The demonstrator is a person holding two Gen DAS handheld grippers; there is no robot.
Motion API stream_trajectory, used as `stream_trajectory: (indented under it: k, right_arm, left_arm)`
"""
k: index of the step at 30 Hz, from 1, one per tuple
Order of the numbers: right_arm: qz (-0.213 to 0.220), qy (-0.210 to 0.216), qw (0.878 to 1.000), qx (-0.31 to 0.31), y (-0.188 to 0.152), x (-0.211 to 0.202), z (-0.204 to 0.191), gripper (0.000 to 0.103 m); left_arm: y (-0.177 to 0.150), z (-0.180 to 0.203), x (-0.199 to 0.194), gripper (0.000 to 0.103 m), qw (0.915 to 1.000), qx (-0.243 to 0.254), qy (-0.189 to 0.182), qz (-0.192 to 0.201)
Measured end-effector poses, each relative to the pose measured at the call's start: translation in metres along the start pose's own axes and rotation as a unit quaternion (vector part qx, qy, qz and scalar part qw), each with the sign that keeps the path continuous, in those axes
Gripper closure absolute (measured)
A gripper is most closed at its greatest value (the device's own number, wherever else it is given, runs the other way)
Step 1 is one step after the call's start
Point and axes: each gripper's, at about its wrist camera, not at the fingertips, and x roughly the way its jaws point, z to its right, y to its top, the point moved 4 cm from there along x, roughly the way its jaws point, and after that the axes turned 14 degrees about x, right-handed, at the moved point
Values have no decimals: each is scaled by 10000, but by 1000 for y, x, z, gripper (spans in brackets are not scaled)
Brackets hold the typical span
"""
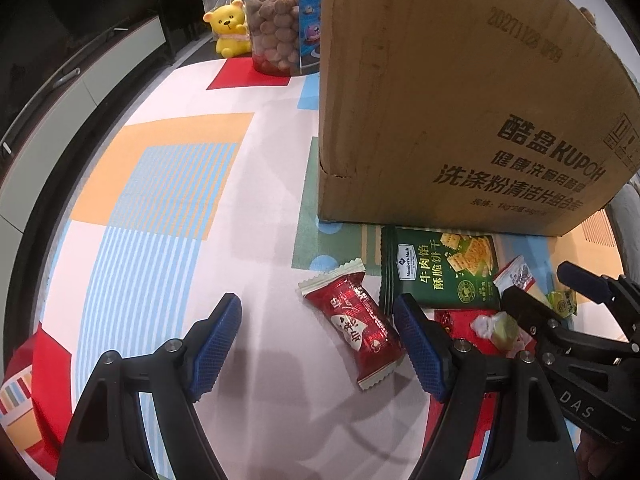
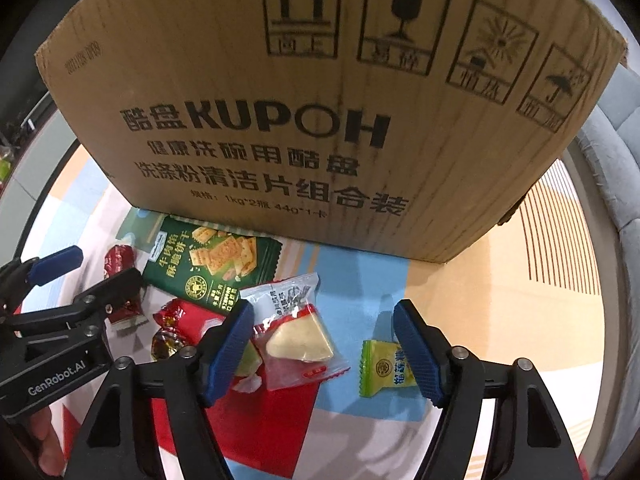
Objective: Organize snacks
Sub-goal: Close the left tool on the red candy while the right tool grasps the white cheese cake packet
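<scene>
My left gripper (image 1: 320, 340) is open just above the patterned tablecloth (image 1: 172, 200). A red snack packet (image 1: 356, 328) lies between its fingers, close to the right one. Beside it are a green cracker packet (image 1: 440, 268) and small wrapped candies. My right gripper (image 2: 326, 344) is open over a clear packet holding a pale wedge-shaped pastry (image 2: 296, 328). That packet's edge sits against the left finger. A yellow-green candy (image 2: 384, 364) lies by the right finger. Each gripper shows in the other's view: the right gripper (image 1: 540, 284) and the left gripper (image 2: 94, 272).
A tall cardboard box (image 2: 320, 100) stands right behind the snacks. At the far end are a yellow bear toy (image 1: 230, 28), a clear jar of brown round snacks (image 1: 274, 32) and a blue box (image 1: 310, 12). A grey sofa (image 2: 616, 160) borders the right.
</scene>
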Motion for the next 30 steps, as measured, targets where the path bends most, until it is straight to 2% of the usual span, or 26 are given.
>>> stream_trajectory:
  k: [9,11,15,19,21,24,26,30]
  right_arm:
    - [23,52,10000,-33,-15,7,-4,36]
    - [19,89,10000,-22,-18,6,-2,39]
    - [-12,137,9999,-38,-22,8,-4,52]
    - [13,143,9999,-62,-27,6,-5,65]
    - [3,136,9999,-57,-26,5,-6,65]
    - [8,137,9999,-55,-27,4,-7,67]
    - [19,136,9999,-42,-25,2,-6,68]
    - [31,131,9999,9,-24,-3,-1,68]
  left_arm:
    - [-6,2,0,25,10000,-21,-25,29]
    - [-7,4,-1,28,10000,-18,-42,32]
    - [-8,7,-1,33,9999,-18,-98,13]
    - [-10,12,-3,42,9999,45,-141,30]
    - [-10,14,-4,46,9998,58,-171,46]
    - [-10,18,-7,58,9997,111,-209,78]
    - [-10,20,-8,69,9997,138,-192,92]
    - [-11,19,-9,79,9998,148,-100,63]
